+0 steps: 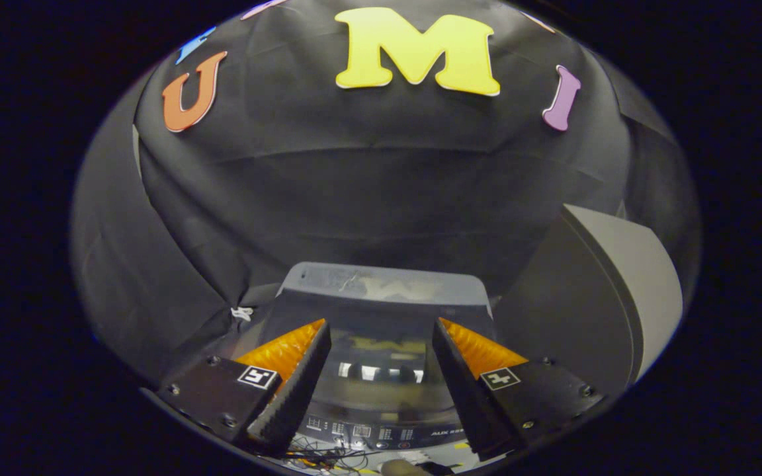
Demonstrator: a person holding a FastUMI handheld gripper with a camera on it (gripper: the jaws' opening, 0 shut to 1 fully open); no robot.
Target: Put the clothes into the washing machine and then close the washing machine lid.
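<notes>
Counting 1 washing machine, w/ 1 dark glossy lid lying closed on top and 1 control panel along its near edge. Counting 1 gripper, its 2 fingers standing apart over the lid, nothing between. Seeing 1 grey box-like unit just beside the machine, approx. 1 bundle of thin cables below the panel, exact no. of cables not clear.

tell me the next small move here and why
Probably bring the gripper down toward the washing machine lid, which lies flat and looks closed. The fingers are open and hold nothing, with the lid and control panel showing between them. No clothes are visible, so which step this is stays unclear.
</notes>
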